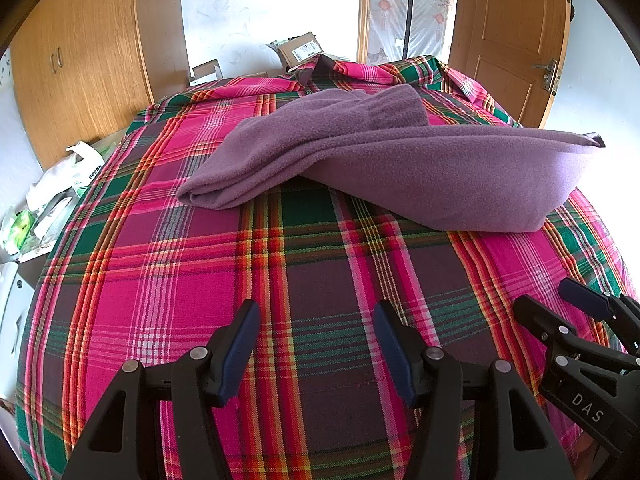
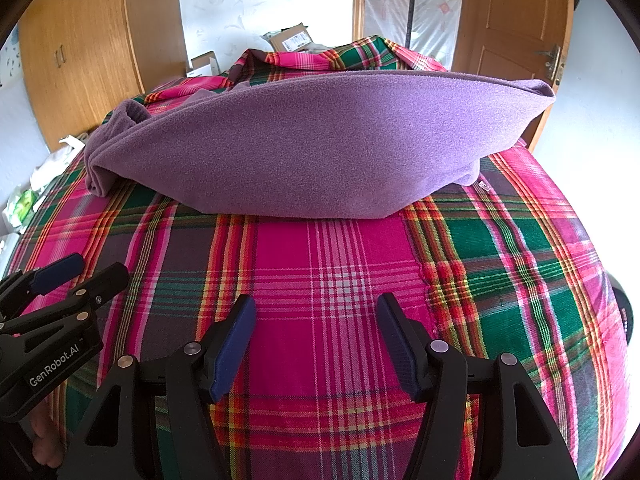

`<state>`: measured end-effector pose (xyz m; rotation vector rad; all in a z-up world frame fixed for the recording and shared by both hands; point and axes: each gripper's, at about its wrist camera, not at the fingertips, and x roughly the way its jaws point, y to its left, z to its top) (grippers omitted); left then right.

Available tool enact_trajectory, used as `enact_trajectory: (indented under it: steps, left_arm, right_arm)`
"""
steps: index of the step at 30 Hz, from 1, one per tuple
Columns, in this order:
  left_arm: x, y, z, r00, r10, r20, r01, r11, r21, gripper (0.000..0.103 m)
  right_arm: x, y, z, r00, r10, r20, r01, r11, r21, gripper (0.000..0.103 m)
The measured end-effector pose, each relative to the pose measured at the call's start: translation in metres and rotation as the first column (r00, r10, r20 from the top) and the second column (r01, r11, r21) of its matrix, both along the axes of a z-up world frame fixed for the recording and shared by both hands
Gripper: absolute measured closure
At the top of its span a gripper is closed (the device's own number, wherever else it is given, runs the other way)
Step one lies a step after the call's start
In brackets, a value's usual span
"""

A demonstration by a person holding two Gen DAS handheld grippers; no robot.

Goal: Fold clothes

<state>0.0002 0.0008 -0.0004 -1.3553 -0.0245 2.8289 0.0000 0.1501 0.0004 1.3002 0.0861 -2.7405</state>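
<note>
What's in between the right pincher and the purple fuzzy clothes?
Only bare plaid bedsheet lies between the right gripper and the purple fleece garment; the right wrist view shows it.

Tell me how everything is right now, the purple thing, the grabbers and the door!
purple fleece garment: folded over, lying on the plaid bedsheet, not held.
left gripper: open, empty, above the sheet.
right gripper: open, empty, above the sheet.
wooden door: shut.
wardrobe: doors shut.

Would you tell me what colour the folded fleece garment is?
Purple fleece garment, clearest in the right wrist view.
</note>
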Motion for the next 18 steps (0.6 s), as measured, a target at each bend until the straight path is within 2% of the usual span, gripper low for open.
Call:
enact_trajectory:
  steps: [18]
  left_arm:
    - [-0.0001,0.0001,0.0,1.0,0.0,0.0,0.0,1.0,-0.001,0.044]
  right_arm:
    - [-0.0001,0.0012,0.0002,1.0,-0.001,0.0,0.001,1.0,0.0,0.038]
